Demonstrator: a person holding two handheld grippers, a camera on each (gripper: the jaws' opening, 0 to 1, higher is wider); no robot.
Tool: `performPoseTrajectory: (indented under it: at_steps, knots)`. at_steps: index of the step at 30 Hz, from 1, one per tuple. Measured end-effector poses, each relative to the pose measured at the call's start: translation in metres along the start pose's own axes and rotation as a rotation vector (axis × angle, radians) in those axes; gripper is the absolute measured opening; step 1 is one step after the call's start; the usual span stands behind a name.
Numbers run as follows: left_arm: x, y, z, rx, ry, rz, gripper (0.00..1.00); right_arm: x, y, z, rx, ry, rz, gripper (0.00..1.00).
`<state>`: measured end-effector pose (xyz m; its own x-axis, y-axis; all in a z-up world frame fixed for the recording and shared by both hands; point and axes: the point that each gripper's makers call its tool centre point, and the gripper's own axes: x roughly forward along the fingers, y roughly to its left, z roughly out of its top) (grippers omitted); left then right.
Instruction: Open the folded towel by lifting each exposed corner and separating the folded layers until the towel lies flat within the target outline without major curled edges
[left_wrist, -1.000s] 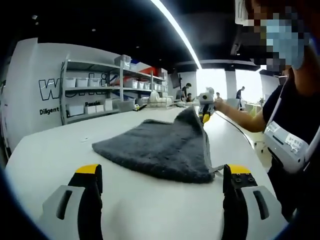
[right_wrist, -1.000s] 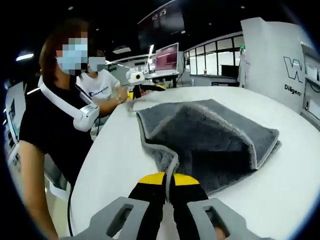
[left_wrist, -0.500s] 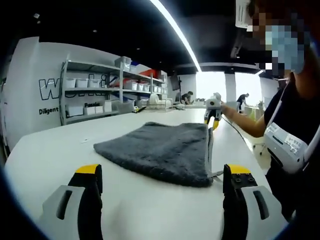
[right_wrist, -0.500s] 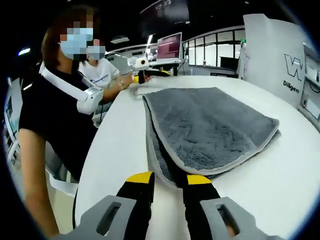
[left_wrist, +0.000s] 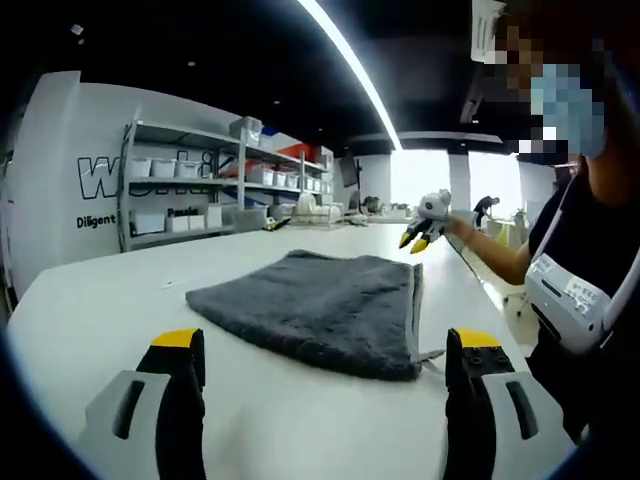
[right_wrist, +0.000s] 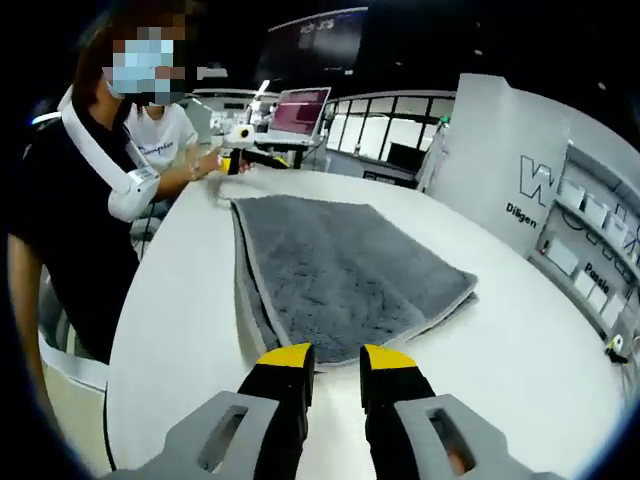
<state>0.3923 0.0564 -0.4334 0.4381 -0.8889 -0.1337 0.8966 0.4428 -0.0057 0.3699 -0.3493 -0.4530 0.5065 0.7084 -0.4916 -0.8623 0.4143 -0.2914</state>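
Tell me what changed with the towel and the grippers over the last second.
The right gripper let go of the towel corner it had pinched and lifted, then backed away with its fingers apart. The raised layer dropped flat onto the table. The left gripper stayed open near the towel's other end.

White table (left_wrist: 90, 300), shelving (left_wrist: 190, 185) with bins, perhaps a laptop (right_wrist: 297, 108).

The right tongs (right_wrist: 336, 362) have let go of the towel (right_wrist: 340, 270) corner and opened up; the raised corner has dropped, so the towel now lies low on the desk (right_wrist: 180, 330)
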Motion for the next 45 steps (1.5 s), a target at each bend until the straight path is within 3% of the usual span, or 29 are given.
performPoseTrajectory:
  at_steps: [6,10,12,15,18,21,24,28,31,34,38,41,45]
  knots:
    - [0.001,0.0,-0.001,-0.015,0.003,-0.006,0.98,0.017,0.031,0.013,-0.066,0.046,0.094,0.18]
    - [0.0,-0.002,0.0,-0.012,-0.001,-0.011,0.99,0.032,0.054,0.006,-0.134,0.161,0.163,0.19]
    - [0.0,-0.003,0.001,-0.009,-0.005,-0.017,0.99,0.04,0.066,0.002,-0.129,0.206,0.191,0.26]
    - [0.0,-0.004,0.001,-0.006,-0.002,-0.019,0.99,0.044,0.062,-0.002,-0.172,0.251,0.163,0.27]
    - [0.0,-0.005,-0.001,-0.017,0.007,-0.03,0.99,0.043,0.06,0.001,-0.18,0.243,0.161,0.27]
    - [0.0,-0.01,-0.004,-0.013,0.019,-0.047,0.99,0.039,0.062,0.014,-0.141,0.179,0.177,0.27]
    - [0.001,-0.012,-0.005,-0.004,0.03,-0.048,0.99,0.039,0.049,0.021,-0.144,0.162,0.116,0.26]
    - [0.0,-0.012,-0.004,-0.006,0.028,-0.05,0.99,0.038,0.036,0.016,-0.122,0.165,0.09,0.26]
    - [-0.001,-0.013,-0.003,-0.006,0.023,-0.051,0.99,0.045,0.042,0.011,-0.126,0.168,0.116,0.23]
    - [-0.002,-0.019,0.004,-0.061,-0.023,-0.097,0.99,0.052,0.043,0.005,-0.163,0.177,0.12,0.19]
    - [-0.003,-0.016,0.005,-0.064,-0.031,-0.082,0.99,0.056,0.048,0.0,-0.193,0.183,0.136,0.13]
    - [-0.004,-0.014,0.004,-0.063,-0.026,-0.073,0.99,0.056,0.049,0.001,-0.193,0.182,0.147,0.0]
    - [-0.004,-0.014,0.006,-0.075,-0.039,-0.081,0.99,0.053,0.051,0.006,-0.206,0.171,0.146,0.0]
